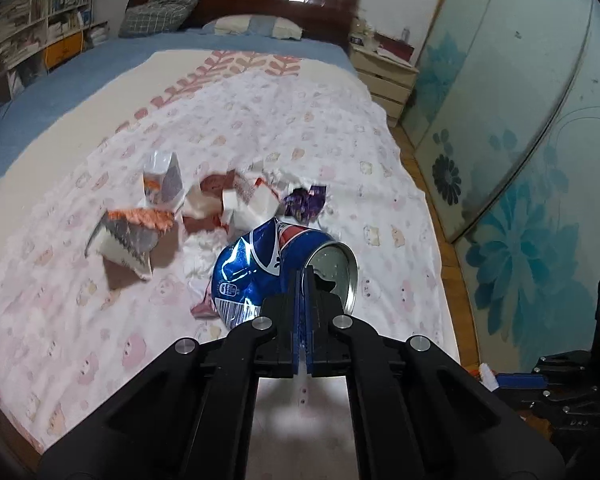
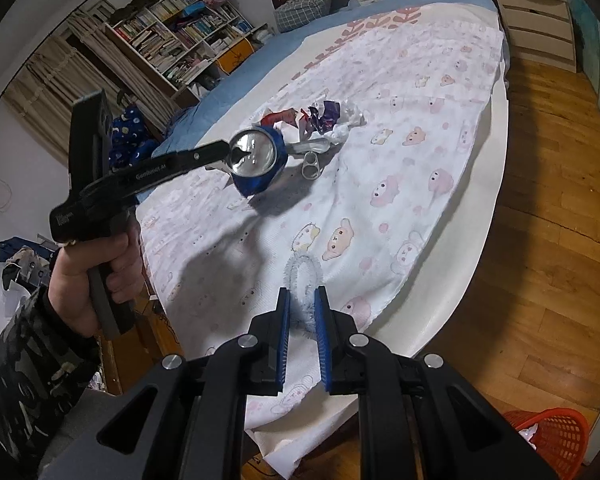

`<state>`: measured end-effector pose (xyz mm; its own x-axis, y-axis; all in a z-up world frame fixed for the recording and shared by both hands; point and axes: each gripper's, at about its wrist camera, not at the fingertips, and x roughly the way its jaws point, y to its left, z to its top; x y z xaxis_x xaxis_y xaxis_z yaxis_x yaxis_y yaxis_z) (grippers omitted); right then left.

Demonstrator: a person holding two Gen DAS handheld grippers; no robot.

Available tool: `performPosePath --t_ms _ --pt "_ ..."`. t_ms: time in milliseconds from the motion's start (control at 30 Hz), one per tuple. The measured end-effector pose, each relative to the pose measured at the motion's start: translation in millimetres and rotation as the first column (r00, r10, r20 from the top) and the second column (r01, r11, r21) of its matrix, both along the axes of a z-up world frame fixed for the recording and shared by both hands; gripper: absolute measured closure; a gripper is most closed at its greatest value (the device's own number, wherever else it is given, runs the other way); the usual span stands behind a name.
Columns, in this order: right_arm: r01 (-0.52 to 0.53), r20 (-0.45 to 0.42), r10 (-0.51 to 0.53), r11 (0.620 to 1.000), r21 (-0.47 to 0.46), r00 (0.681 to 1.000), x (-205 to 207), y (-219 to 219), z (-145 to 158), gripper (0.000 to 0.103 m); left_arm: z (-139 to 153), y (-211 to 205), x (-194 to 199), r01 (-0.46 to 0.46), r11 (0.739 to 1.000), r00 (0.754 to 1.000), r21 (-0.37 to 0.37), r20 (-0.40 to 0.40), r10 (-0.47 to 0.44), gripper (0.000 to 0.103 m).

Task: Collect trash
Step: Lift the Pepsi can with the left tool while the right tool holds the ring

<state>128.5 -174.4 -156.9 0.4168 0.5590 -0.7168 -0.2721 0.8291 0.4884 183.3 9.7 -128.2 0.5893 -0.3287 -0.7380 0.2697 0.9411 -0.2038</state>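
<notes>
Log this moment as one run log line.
left gripper: shut on crushed can rim | right gripper: shut on fuzzy brush | wrappers: on bed | basket: on floor

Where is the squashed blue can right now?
The blue can hangs pinched by its rim in the left tool, lifted just above the bed sheet, with the wrapper pile right behind it.

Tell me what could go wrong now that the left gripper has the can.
The left gripper pinches only the rim of the crushed blue can; it may slip or swing loose. The right gripper holds a fuzzy loop loosely, which could drop. The orange basket sits on the floor, a long carry.
</notes>
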Motion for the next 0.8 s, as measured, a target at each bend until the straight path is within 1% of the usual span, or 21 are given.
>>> performPosePath --t_ms 67,133,267,367,467,600,700,733,767,800 --pt "0.003 0.000 -0.003 1.000 0.004 1.000 -1.9 -1.7 0.2 0.089 -5.9 -3.6 -1.3 0.013 1.000 1.000 0.011 -0.006 -0.013 0.102" --pt "0.005 -0.001 -0.005 1.000 0.006 1.000 -4.3 -2.7 0.2 0.089 -5.8 -9.4 -4.3 0.024 0.999 1.000 0.037 0.001 -0.024 0.102" --pt "0.012 -0.006 -0.012 1.000 0.008 1.000 -9.5 -6.2 -1.0 0.089 8.5 -14.1 -10.9 0.039 0.999 0.999 0.035 0.026 -0.040 0.102" --pt "0.016 -0.005 -0.016 1.000 0.009 1.000 -11.1 -8.5 0.8 0.089 19.7 -12.9 -17.3 0.031 0.999 0.998 0.028 0.046 -0.032 0.103" --pt "0.015 0.006 -0.015 1.000 0.010 1.000 -10.8 -9.4 5.6 0.089 22.3 -10.7 -21.1 0.022 0.999 0.999 0.027 0.049 -0.023 0.103" --pt "0.008 0.007 -0.008 1.000 0.010 1.000 -11.1 -8.0 5.7 0.089 18.8 -3.4 -24.7 0.014 1.000 1.000 0.019 0.027 -0.015 0.103" --pt "0.008 0.004 -0.008 1.000 0.014 1.000 -11.0 -7.7 4.4 0.089 7.4 -2.5 -27.9 0.055 0.998 0.998 -0.001 -0.016 -0.055 0.102" --pt "0.008 0.004 -0.008 1.000 0.015 1.000 -11.4 -7.6 4.0 0.089 4.3 -5.2 -30.1 0.071 0.997 0.997 0.003 -0.030 -0.071 0.101" --pt "0.008 0.003 -0.008 1.000 0.017 1.000 -11.3 -7.6 3.9 0.089 -0.3 -10.8 -32.5 0.089 0.996 0.995 0.033 -0.043 -0.087 0.096" --pt "0.007 0.003 -0.007 1.000 0.017 1.000 -11.7 -7.9 3.3 0.089 -3.5 -17.1 -35.7 0.109 0.993 0.993 0.052 -0.048 -0.107 0.077"
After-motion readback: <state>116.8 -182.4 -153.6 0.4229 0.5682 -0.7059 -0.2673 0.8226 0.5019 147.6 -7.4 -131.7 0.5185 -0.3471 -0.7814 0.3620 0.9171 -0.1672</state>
